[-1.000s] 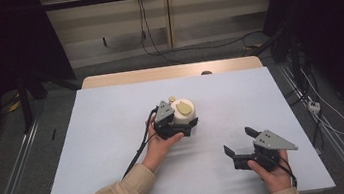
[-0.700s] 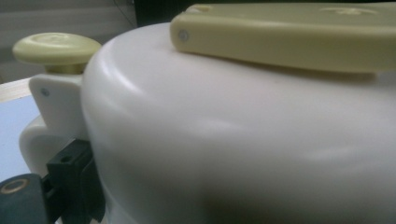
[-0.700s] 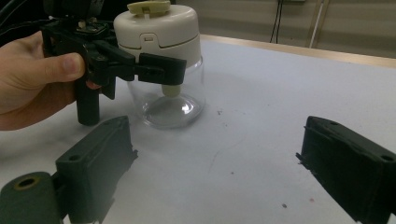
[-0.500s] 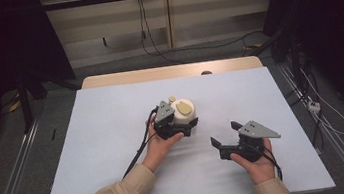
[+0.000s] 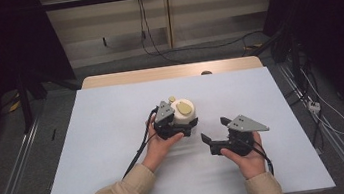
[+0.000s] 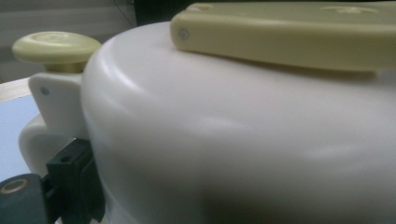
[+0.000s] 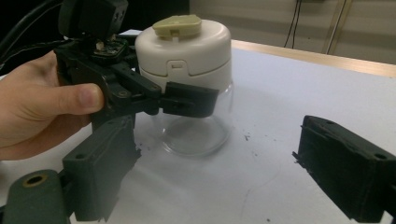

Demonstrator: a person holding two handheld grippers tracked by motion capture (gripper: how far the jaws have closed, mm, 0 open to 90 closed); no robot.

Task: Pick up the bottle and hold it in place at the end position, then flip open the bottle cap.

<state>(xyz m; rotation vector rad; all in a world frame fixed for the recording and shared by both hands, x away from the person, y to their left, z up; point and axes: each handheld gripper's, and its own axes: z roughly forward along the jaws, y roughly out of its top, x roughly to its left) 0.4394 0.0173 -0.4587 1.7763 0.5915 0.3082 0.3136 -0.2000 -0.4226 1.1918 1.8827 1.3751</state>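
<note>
Gripping: left gripper (image 5: 176,126) clamps the jar (image 5: 182,111) just under its white lid (image 7: 187,44).
Jar place: upright near the middle of the white table (image 5: 104,136), clear glass base touching it.
Right gripper (image 5: 215,136): jaws spread, holding nothing, having just been closing slightly; near the jar, apart from it.

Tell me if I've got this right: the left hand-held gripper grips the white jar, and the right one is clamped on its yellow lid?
Not quite. The right hand-held gripper is open and holds nothing, apart from the jar, as the right gripper view shows. The left hand-held gripper does grip the jar.
</note>
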